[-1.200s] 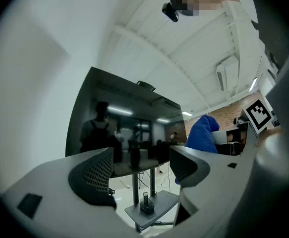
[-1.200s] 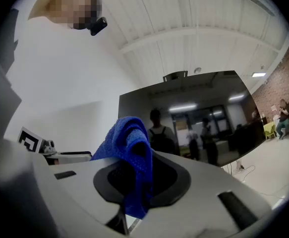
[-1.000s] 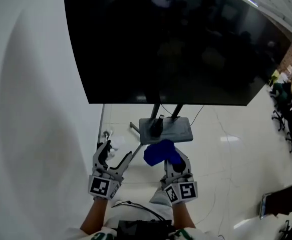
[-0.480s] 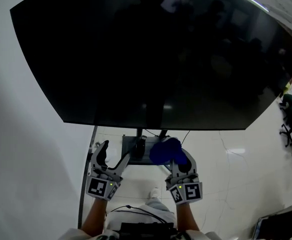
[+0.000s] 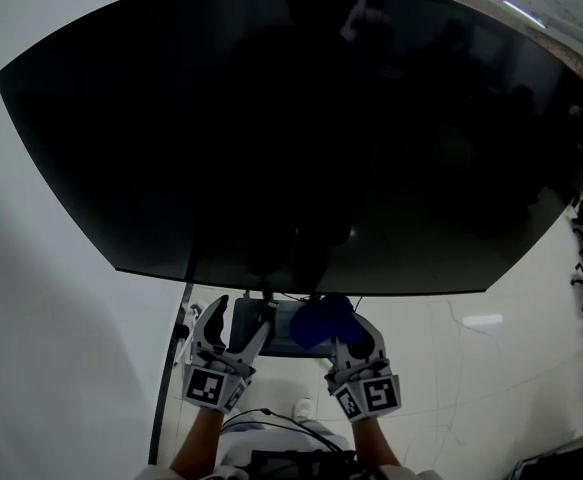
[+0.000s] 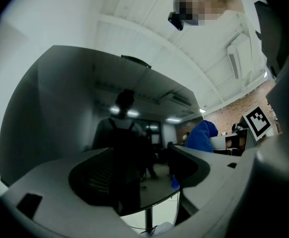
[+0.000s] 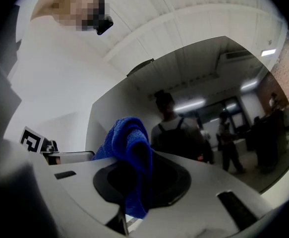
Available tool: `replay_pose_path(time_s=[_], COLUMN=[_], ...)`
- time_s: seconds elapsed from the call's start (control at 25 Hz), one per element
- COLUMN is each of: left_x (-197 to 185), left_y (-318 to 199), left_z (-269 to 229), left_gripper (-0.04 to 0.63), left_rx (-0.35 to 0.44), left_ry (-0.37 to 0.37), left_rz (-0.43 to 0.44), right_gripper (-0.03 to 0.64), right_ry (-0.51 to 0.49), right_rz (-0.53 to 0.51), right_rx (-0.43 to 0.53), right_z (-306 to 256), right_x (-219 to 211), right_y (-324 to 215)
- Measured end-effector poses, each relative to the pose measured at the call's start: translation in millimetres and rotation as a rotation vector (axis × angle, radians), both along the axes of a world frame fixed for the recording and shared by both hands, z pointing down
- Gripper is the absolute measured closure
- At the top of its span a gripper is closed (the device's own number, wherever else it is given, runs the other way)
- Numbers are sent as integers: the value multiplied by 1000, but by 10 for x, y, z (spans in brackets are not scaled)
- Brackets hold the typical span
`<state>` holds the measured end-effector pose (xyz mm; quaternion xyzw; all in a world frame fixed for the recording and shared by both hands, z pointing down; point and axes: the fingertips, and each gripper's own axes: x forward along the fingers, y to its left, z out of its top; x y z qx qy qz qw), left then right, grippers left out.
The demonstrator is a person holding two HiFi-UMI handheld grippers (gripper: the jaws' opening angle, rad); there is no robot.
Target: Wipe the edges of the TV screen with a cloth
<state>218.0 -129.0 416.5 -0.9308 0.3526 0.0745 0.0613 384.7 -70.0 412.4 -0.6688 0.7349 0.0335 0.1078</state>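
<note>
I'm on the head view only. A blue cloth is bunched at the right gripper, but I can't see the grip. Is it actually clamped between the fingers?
Observer: Yes. The right gripper view shows the blue cloth pinched between the fingers of the right gripper, with a fold standing up above them.
Operator: And the left one, is anything in it?
Observer: No. In the left gripper view, the left gripper has its fingers apart with nothing between them. Only the dark TV screen shows beyond the gap.
</note>
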Motion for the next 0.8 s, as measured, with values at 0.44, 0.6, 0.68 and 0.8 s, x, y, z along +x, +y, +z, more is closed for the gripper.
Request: replay_pose_path(time_s=[0.44, 0.6, 0.68, 0.8], left_x=[-90, 39, 130, 270], left_y=[-333, -303, -256, -227], left_z=[-419, -439, -412, -424], left_gripper=[262, 262, 262, 262], left_rx=[-12, -1, -5, 3], left_ry=[21, 14, 10, 16], left_rz=[121, 199, 240, 297], right_gripper=[553, 552, 552, 552], right_ry=[337, 555, 630, 668], right_rz=[140, 251, 288, 301], right_rx=[447, 644, 728, 786], right_z=[-2531, -3692, -4186, -4835], right_x=[-90, -235, -308, -378], right_y=[-621, -591, -523, -579])
